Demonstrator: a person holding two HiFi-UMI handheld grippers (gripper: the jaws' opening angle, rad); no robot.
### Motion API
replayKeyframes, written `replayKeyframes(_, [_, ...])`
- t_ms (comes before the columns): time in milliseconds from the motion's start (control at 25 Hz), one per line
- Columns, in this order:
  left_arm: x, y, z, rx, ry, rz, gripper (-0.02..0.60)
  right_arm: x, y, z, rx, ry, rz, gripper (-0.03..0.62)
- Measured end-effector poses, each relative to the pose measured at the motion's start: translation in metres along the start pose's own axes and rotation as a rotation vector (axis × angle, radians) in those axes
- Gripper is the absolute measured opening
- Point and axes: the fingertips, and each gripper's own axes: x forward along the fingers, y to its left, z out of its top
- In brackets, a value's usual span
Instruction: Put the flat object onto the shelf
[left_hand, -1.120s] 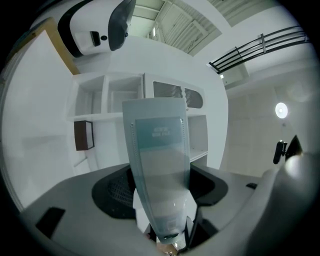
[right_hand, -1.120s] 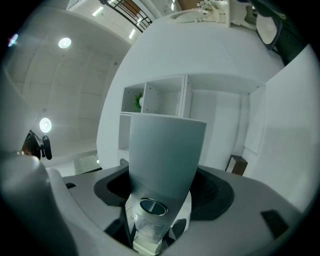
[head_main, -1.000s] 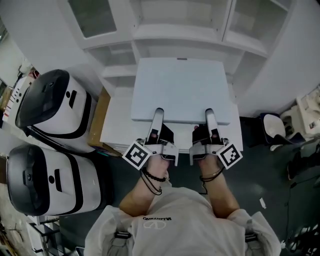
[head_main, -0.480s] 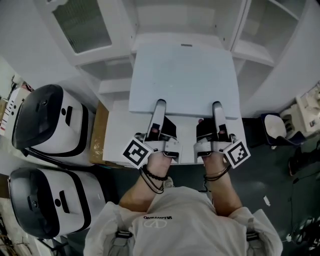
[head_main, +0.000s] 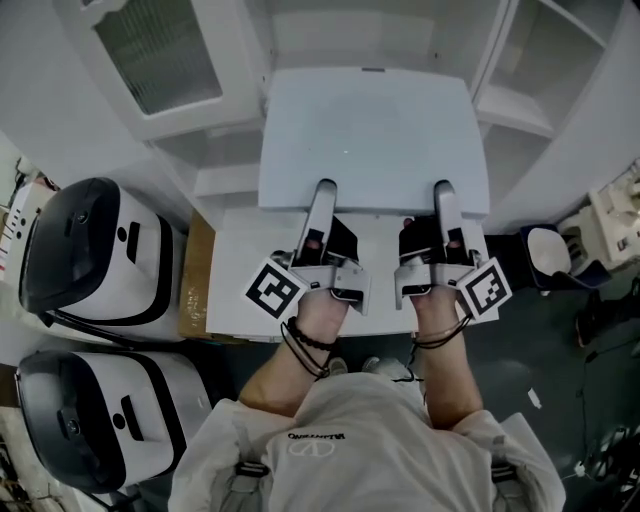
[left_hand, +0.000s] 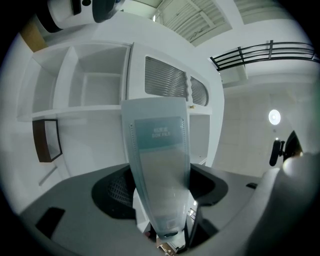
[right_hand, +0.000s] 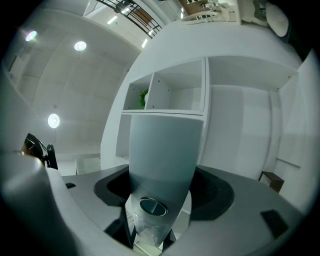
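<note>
The flat object (head_main: 372, 138) is a wide pale blue-white file box, held level in front of the white shelf unit (head_main: 365, 28), its far edge near the open middle bay. My left gripper (head_main: 322, 197) is shut on its near edge at the left, my right gripper (head_main: 444, 197) on the near edge at the right. In the left gripper view the box (left_hand: 158, 160) runs edge-on between the jaws toward shelf compartments (left_hand: 95, 90). The right gripper view shows the same box (right_hand: 164, 150) pinched between the jaws, with open shelf bays (right_hand: 175, 92) beyond.
A stack of white boards (head_main: 238, 290) lies below the grippers, with a cardboard piece (head_main: 194, 272) at its left. Two white-and-black rounded machines (head_main: 95, 245) (head_main: 105, 420) stand on the floor at the left. A glazed cabinet door (head_main: 160, 55) hangs open at upper left. A white bin (head_main: 548, 252) sits at the right.
Both grippers have carried the flat object forward and up toward the shelf's middle bay. The board stack and the machines have slid lower in view.
</note>
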Motion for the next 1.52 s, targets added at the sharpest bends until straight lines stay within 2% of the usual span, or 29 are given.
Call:
replayKeyframes(280, [0.032, 0.004, 0.004, 0.014, -0.011, 0.016, 0.304, 0.026, -0.014, 0.011, 0.040, -0.014, -0.011, 0.330])
replayKeyframes(840, [0.083, 0.026, 0.016, 0.026, -0.054, 0.068, 0.305, 0.081, -0.048, 0.026, 0.079, 0.029, -0.065, 0.331])
replayKeyframes(1280, [0.115, 0.045, 0.029, 0.032, -0.074, 0.114, 0.305, 0.116, -0.072, 0.026, 0.101, 0.095, -0.142, 0.334])
replayKeyframes(1400, [0.120, 0.053, 0.034, 0.056, -0.077, 0.154, 0.305, 0.126, -0.076, 0.026, 0.105, 0.114, -0.164, 0.341])
replayKeyframes(1520, [0.126, 0.055, 0.038, 0.063, -0.082, 0.162, 0.305, 0.131, -0.079, 0.025, 0.105, 0.133, -0.187, 0.344])
